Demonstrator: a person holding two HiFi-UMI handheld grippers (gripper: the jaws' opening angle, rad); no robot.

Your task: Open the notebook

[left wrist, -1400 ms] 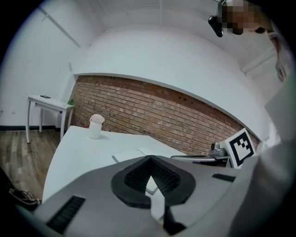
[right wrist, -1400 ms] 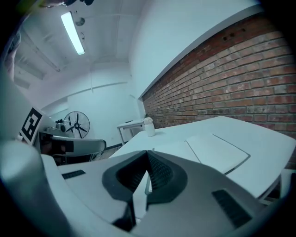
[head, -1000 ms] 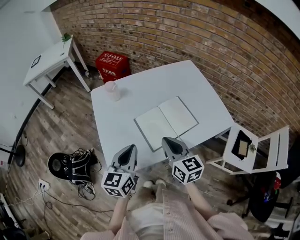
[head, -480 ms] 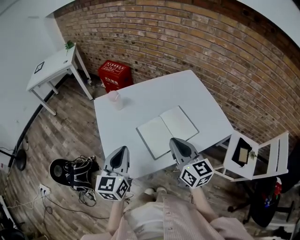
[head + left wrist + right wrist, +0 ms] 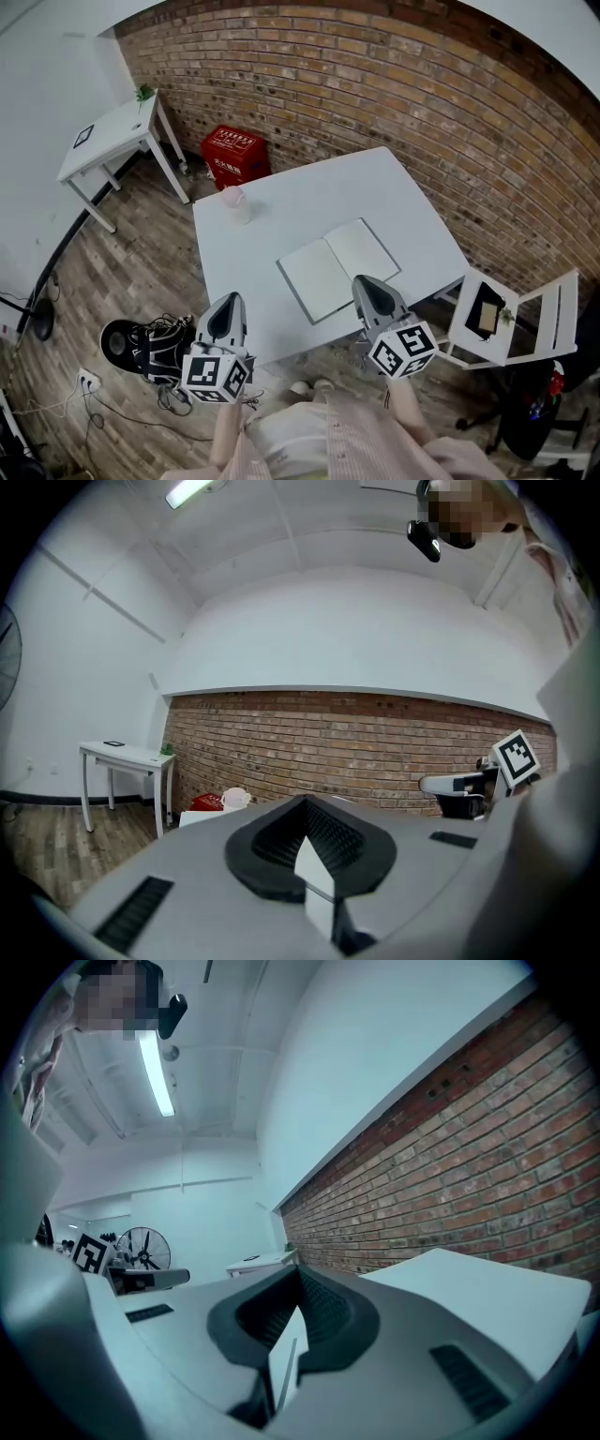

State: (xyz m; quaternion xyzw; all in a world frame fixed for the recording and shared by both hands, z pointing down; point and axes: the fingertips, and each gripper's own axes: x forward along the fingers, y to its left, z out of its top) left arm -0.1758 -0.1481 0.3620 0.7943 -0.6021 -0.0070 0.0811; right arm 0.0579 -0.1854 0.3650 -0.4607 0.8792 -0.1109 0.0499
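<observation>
The notebook (image 5: pixel 337 265) lies open on the white table (image 5: pixel 281 202), blank pages up, near the front right part. Both grippers hover in front of the table's near edge, apart from the notebook. My left gripper (image 5: pixel 230 300) is over the front left corner, its jaws shut with nothing between them (image 5: pixel 305 803). The right gripper (image 5: pixel 368 281) sits just in front of the notebook's near corner, jaws pressed together and empty (image 5: pixel 298 1274). Both point level. The notebook is out of sight in both gripper views.
A pale cup (image 5: pixel 234 202) stands at the table's far left. A red crate (image 5: pixel 234 153) and a small white side table (image 5: pixel 112 136) are by the brick wall. A white chair (image 5: pixel 511 319) stands right of the table; a dark bag (image 5: pixel 155 342) lies on the floor.
Both grippers have risen and drawn back toward the person, the left one drifting left, the right one right. The notebook stays open and unmoved.
</observation>
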